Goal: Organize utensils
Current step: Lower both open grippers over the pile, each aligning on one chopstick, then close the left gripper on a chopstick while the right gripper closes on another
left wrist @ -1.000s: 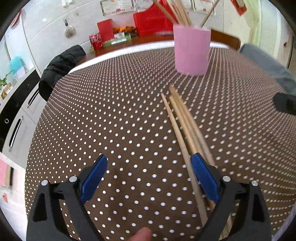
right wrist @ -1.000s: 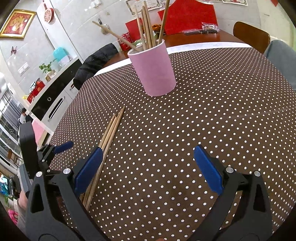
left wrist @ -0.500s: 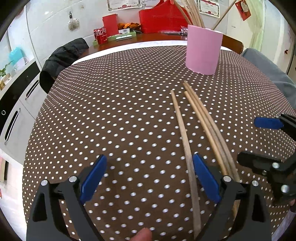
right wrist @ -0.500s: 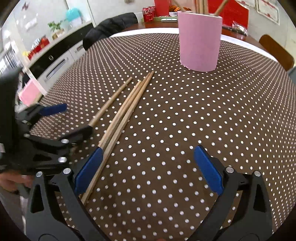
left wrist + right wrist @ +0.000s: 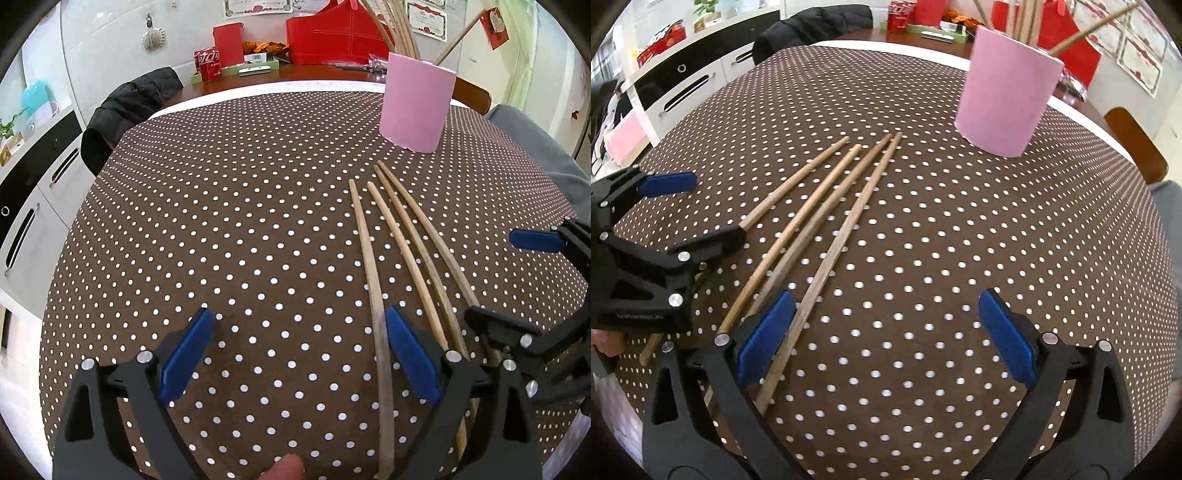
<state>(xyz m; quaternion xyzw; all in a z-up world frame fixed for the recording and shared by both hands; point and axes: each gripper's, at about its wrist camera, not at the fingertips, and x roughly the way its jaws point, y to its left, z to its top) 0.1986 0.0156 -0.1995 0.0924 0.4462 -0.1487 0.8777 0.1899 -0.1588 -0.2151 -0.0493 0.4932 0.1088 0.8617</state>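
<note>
Four chopsticks (image 5: 827, 206) fanned on dotted table (image 5: 942, 229), pink cup (image 5: 1006, 92) at 1 o'clock, left gripper (image 5: 299, 354) and right gripper (image 5: 884, 332) both released, empty.

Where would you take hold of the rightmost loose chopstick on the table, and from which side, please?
Probably best at the near, thicker end of that chopstick, coming from above with the right tool open across its width. It lies flat on the tablecloth, splayed clear of its neighbours there, while the tips converge near the pink cup.
</note>
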